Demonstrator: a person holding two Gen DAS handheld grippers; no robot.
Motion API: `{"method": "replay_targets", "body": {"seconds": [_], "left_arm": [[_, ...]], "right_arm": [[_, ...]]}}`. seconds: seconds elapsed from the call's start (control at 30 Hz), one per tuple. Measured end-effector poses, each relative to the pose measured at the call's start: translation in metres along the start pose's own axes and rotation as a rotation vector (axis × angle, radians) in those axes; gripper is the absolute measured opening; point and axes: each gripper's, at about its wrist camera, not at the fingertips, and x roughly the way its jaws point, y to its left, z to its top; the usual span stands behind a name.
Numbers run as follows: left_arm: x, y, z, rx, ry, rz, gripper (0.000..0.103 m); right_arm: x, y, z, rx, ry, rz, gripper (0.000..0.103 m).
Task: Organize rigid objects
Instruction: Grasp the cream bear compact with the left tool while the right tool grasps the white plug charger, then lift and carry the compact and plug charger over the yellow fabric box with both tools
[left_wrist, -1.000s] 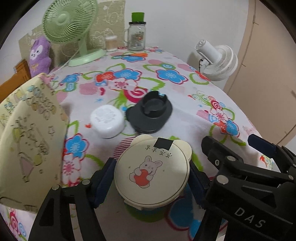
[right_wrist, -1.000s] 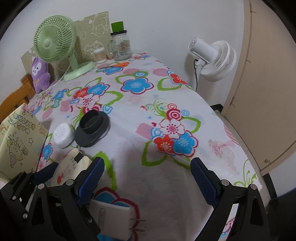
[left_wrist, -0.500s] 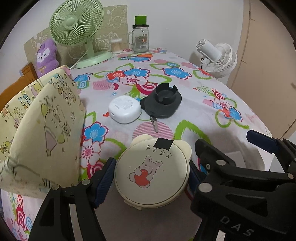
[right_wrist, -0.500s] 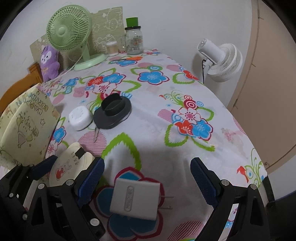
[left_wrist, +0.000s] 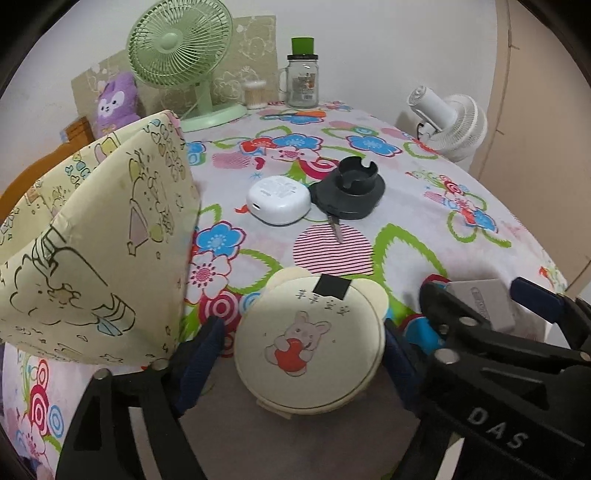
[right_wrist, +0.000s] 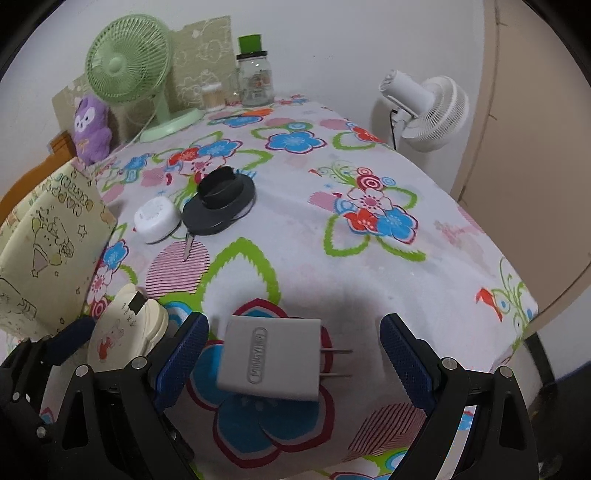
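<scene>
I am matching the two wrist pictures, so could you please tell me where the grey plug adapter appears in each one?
Left wrist view: the plug adapter is at the lower right, partly hidden behind the right gripper.
Right wrist view: it lies at the lower centre, flat on the tablecloth, between the right gripper's open fingers, prongs pointing right.
Shared landmark: the black ashtray, mid-table beside the white round case.

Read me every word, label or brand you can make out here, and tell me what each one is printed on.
"DAS": on the black body of the right claw, seen in the left wrist view.
White charger: raised brand, too blurred to read.
Round cream case: four Chinese characters above the rabbit, too small to read surely.
Yellow cartoon bag: outlined lettering, unreadable.
Glass jar: label too small.
</scene>
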Motion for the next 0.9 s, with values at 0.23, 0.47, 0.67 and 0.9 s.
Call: {"method": "replay_targets", "body": {"seconds": [0.23,0.47,0.67,0.9], "left_arm": [[0.002,-0.001,0.002,0.004,0.000,-0.002,0.088],[0.003,-0.006,0.006,-0.015,0.016,-0.043,0.078],[0.007,-0.009,0.016,-0.032,0.029,-0.075,0.077],[0.007,-0.014,0.030,-0.028,0.007,-0.073,0.077]], "right_arm": [[-0.001,-0.002,-0.002,0.033,-0.018,-0.003,0.065],[0.001,-0.005,0.004,0.046,-0.019,0.023,0.064],[0.004,-0.009,0.013,0.056,-0.022,0.024,0.064],[0.004,-0.013,0.028,0.068,-0.039,0.021,0.064]]}}
